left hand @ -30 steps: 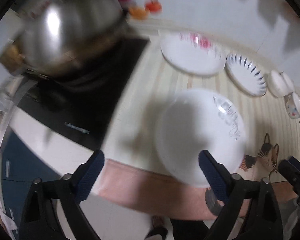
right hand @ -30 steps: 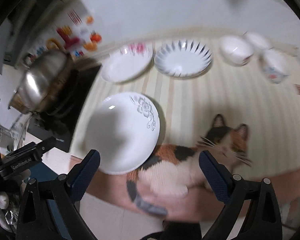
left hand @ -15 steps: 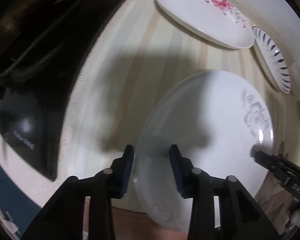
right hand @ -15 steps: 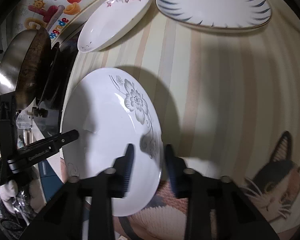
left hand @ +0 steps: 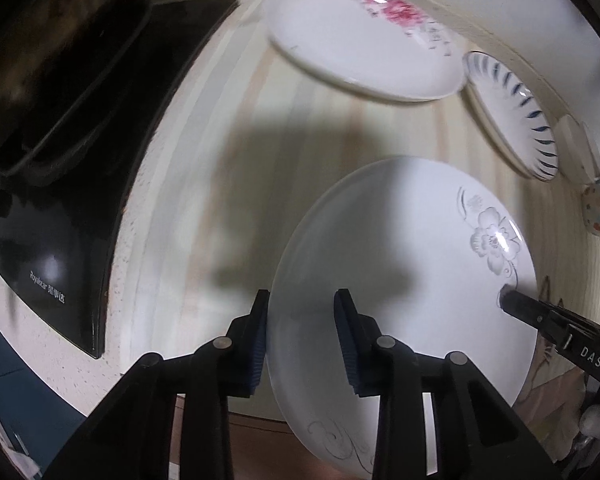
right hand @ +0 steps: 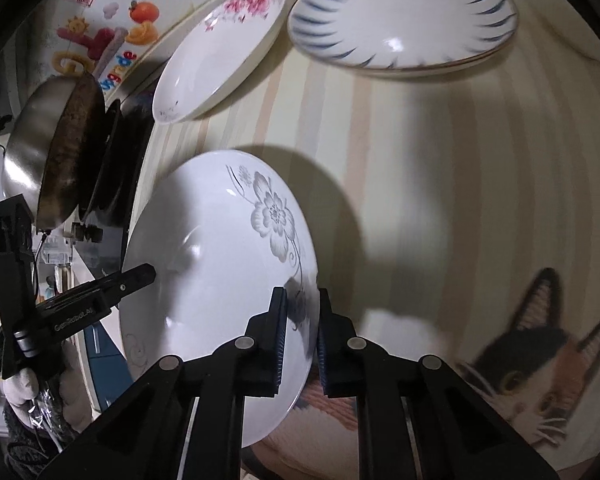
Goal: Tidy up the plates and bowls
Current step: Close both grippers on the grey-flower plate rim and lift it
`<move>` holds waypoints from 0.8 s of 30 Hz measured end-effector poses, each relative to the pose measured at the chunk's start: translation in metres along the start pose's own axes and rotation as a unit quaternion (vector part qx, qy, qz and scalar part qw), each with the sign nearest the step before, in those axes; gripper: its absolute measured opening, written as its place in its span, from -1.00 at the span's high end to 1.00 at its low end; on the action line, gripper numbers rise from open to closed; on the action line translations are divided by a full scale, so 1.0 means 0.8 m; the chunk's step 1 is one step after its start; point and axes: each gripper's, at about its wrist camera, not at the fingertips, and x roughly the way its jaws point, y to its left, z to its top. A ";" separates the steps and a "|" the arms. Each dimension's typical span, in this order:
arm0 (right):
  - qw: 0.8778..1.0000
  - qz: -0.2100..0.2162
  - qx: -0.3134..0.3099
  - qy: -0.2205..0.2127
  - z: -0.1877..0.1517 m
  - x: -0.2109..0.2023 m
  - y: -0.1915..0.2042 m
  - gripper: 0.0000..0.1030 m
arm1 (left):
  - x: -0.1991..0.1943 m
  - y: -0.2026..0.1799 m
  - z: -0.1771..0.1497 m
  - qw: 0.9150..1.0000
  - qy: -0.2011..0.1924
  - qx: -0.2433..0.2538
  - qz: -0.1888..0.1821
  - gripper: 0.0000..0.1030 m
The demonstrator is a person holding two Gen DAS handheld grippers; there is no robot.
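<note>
- Nothing looks stacked yet; the plates lie apart on the striped mat.
- Left gripper: its closing jaws straddle the left rim of the grey-flower plate.
- Right gripper: closing, pinching the opposite rim.
- Behind wait the pink-flower plate and blue-striped plate.
- The wok and cooktop crowd the left.

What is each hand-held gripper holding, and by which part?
Both are closing on the grey-flowered white plate: the left hand-held gripper straddles its left rim, the right hand-held gripper the opposite rim near the flower stem.
</note>
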 end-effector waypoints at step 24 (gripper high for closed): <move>0.996 -0.024 0.077 -0.046 -0.025 -0.108 -0.161 0.71 | 0.025 -0.176 0.009 0.995 0.023 0.094 -0.020 0.43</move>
